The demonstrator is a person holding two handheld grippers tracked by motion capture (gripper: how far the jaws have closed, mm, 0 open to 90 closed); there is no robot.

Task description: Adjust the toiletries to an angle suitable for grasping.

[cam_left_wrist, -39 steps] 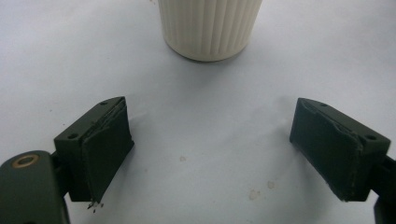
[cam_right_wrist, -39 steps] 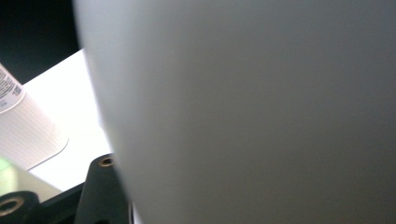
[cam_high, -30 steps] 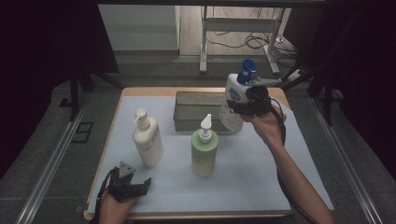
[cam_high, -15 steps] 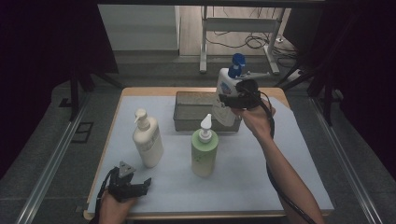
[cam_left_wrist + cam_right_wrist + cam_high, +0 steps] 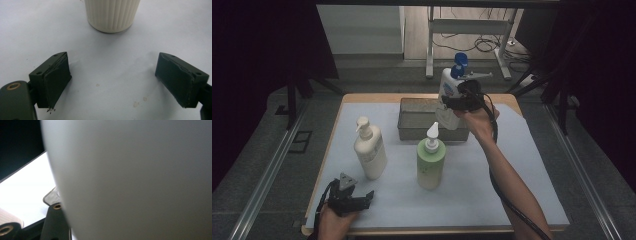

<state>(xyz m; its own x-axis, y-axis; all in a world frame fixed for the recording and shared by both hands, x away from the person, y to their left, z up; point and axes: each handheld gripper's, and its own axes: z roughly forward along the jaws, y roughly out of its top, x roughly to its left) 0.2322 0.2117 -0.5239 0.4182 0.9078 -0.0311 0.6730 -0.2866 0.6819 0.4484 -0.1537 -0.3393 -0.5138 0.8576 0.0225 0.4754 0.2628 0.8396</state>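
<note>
My right gripper [image 5: 457,100] is shut on a white pump bottle with a blue cap [image 5: 448,95], holding it upright in the air above the right part of a grey metal tray [image 5: 412,131]. That bottle's white wall [image 5: 135,177] looms close in the right gripper view. A cream pump bottle [image 5: 369,150] stands at the left of the mat and a green pump bottle [image 5: 430,161] stands in the middle. My left gripper [image 5: 362,199] rests low at the front left, open, its jaws wide apart over bare mat, with the cream bottle's ribbed base [image 5: 112,15] just ahead.
A pale blue mat [image 5: 522,165] covers the wooden table. The tray sits at the back centre. Dark curtains flank both sides, and a metal stand with cables is on the floor behind the table.
My right gripper has carried the blue-capped bottle left and up, from beside the tray's right end to above it. The left gripper has stayed put.
</note>
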